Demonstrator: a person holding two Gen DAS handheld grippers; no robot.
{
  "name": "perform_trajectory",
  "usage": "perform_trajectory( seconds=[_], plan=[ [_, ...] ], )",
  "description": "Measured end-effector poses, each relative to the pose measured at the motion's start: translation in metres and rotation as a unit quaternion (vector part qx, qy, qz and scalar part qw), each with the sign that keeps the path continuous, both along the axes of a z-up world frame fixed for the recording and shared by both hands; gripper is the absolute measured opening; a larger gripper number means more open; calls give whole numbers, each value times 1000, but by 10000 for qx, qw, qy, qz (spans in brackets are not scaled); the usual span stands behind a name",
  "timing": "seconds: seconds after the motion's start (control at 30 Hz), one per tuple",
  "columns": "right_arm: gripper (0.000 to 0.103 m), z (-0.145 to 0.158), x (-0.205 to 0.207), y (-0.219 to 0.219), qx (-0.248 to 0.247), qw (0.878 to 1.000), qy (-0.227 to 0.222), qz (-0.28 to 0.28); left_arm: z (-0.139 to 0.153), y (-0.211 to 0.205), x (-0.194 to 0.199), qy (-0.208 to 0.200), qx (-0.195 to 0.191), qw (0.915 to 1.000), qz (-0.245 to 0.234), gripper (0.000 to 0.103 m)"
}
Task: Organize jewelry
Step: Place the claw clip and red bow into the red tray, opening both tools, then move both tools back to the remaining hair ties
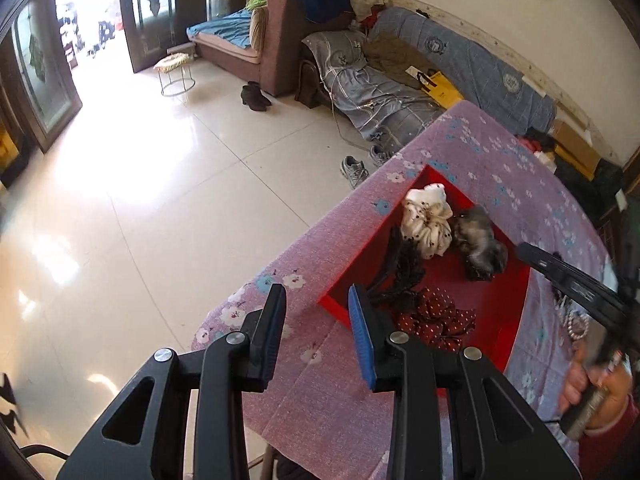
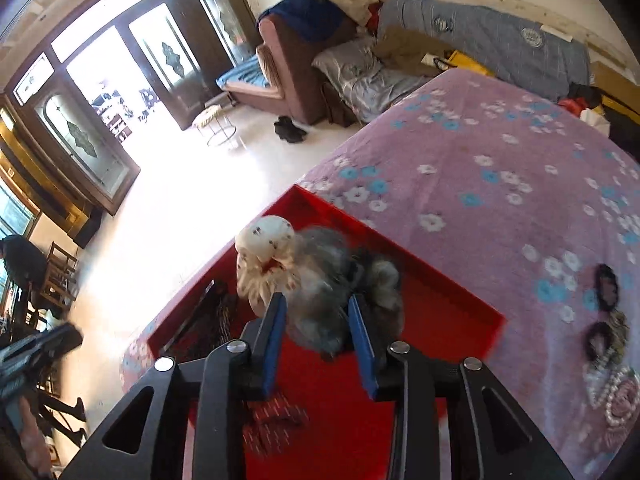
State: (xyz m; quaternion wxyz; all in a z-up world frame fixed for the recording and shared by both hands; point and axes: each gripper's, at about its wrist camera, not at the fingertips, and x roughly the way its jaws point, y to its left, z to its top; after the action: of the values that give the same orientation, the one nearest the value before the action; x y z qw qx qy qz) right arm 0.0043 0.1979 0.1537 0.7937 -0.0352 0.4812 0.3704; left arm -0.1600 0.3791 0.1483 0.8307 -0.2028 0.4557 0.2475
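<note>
A red tray (image 1: 516,292) sits on the purple flowered tablecloth (image 1: 320,392). In it lie a white dotted scrunchie (image 1: 426,222), a grey fluffy scrunchie (image 1: 480,244), a black hair clip (image 1: 400,272) and a dark red dotted bow (image 1: 436,320). My left gripper (image 1: 318,332) is open and empty above the tray's near corner. My right gripper (image 2: 318,336) is open above the tray (image 2: 452,300), its jaws either side of the grey scrunchie (image 2: 340,280), apart from it. The white scrunchie (image 2: 264,256) lies just beyond. It also shows in the left wrist view (image 1: 568,276).
Pearl beads and dark hair ties (image 2: 608,360) lie on the cloth right of the tray. The table edge drops to a tiled floor (image 1: 140,200) on the left. A sofa (image 1: 280,40), shoes and a stool stand farther off.
</note>
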Motion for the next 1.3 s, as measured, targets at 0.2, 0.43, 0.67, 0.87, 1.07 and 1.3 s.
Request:
perform_trajectory(
  seconds=[0.2,0.43,0.67,0.87,1.07,1.3],
  plan=[
    [47,3,-10,-70,126,9990,37,-430,11,-43,10,79,380,9987,-321,42],
    [52,1,-19,-146,140,9955,86,-930,18,-89,24,151,441,9967,-670,45],
    [54,-6,-37,-228,121,9880,190,-1529,22,-142,45,101,471,9923,-1141,52],
    [55,-13,-53,-298,78,9762,254,-2154,12,-175,71,112,349,9881,-1496,53],
    [57,-17,-70,-363,-70,9593,266,-2810,-13,-198,110,228,65,9827,-1837,53],
    [58,-26,-78,-400,-175,9473,353,-3179,-38,-227,172,292,-468,9751,-2147,53]
  ],
)
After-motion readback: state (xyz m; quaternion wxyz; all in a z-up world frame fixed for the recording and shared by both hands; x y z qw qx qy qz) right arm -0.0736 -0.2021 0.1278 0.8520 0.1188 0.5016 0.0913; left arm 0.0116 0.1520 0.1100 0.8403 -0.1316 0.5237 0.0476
